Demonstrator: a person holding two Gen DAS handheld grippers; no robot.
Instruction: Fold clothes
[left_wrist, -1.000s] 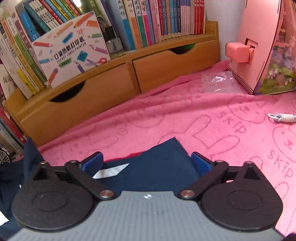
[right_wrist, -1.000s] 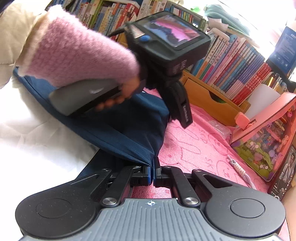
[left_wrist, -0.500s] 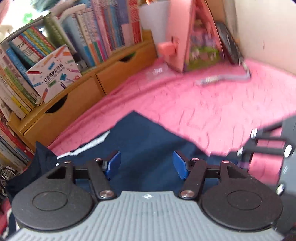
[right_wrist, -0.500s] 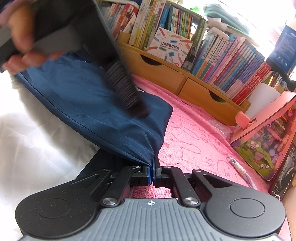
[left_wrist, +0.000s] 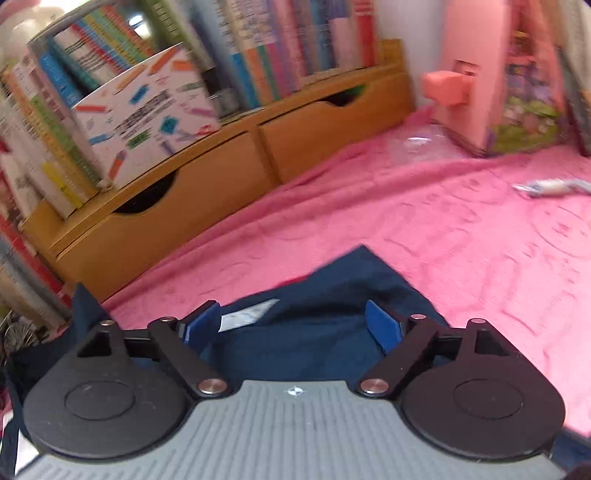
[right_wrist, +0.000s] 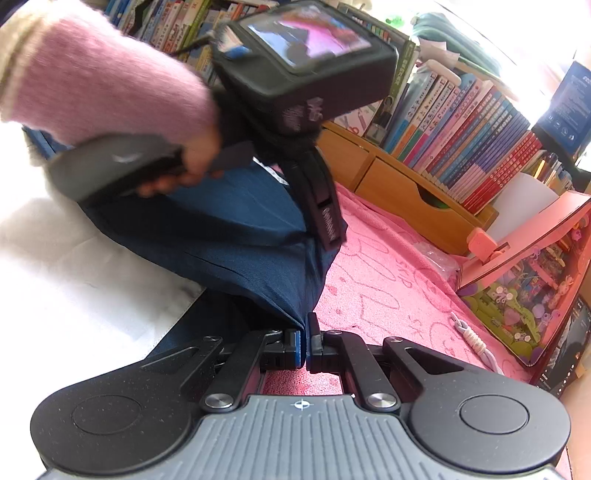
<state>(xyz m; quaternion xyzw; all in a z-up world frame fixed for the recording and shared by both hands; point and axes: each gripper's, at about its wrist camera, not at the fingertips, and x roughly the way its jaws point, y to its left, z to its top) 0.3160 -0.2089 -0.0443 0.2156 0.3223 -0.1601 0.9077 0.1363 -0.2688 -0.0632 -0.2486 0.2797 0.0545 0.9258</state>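
Two hand-held grippers in play. Right hand-held gripper (right_wrist: 306, 345): jaws pressed together, pinching a corner of the navy garment (right_wrist: 236, 240) at its near edge. Cloth rises from the pinch up and to the left, draped in a fold.

Left hand-held gripper (left_wrist: 301, 325): jaws spread wide, having just opened further; navy garment (left_wrist: 332, 295) lies under and between the blue pads (left_wrist: 382, 326), no pinch visible. A white label (left_wrist: 243, 315) shows on the cloth just beside the left pad. The left wrist view is motion-blurred.

In the right wrist view the left unit is seen from the side, held by a hand (right_wrist: 192, 162) in a fuzzy pink sleeve (right_wrist: 99, 74), hovering over the top of the garment; can't tell if it touches the cloth there.

Garment sits on a pink towel (left_wrist: 443, 229) covering the worktop, its pointed corner aimed at the wooden drawer unit (left_wrist: 207, 192). Books (left_wrist: 280, 48) are packed above the drawers, with a white printed box (left_wrist: 144, 110) leaning in front. Pink stand (left_wrist: 465, 74) at far right, clear plastic wrapper (left_wrist: 417, 144) near its foot, white cord (left_wrist: 550, 186) on the towel at right, well apart from the garment. White fabric (right_wrist: 66, 277) left of the garment in the right wrist view.
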